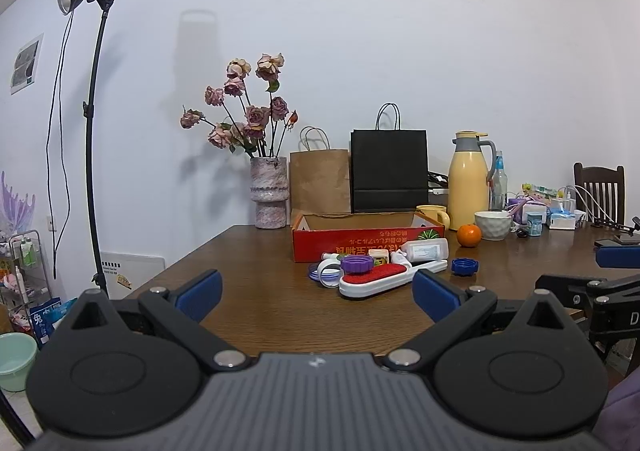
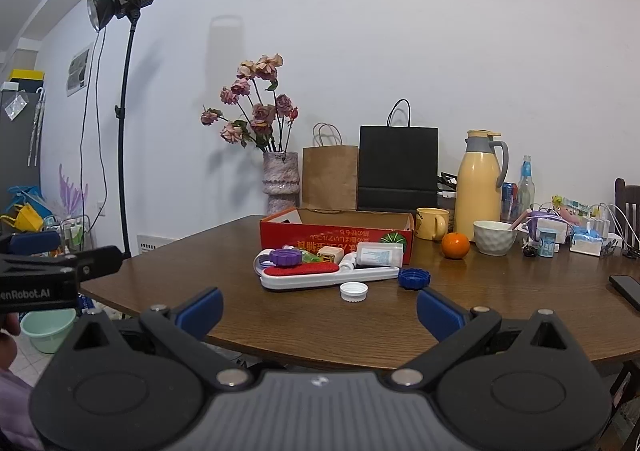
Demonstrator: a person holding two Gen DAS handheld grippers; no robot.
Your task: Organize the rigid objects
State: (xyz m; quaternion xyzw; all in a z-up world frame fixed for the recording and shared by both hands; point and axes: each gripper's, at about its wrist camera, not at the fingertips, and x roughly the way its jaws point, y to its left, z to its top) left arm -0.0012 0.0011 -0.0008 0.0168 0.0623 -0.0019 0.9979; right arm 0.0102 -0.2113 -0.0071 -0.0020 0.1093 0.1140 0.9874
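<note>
Both grippers are held level above the near edge of the wooden table (image 1: 248, 303), pointing forward to the wall. The left gripper (image 1: 317, 293) has its jaws wide apart and holds nothing. The right gripper (image 2: 319, 310), just beside it, also has its jaws wide apart and empty.

Farther on lies a small pile: a white cap (image 2: 353, 292), a blue cap (image 2: 414, 277), a white brush with red pad (image 2: 320, 275), a purple cap (image 2: 285, 257) and a white bottle (image 2: 378, 254) on its side. Behind them, touching, stands an open red box (image 2: 336, 235). An orange (image 2: 455, 245) sits to its right.
</note>
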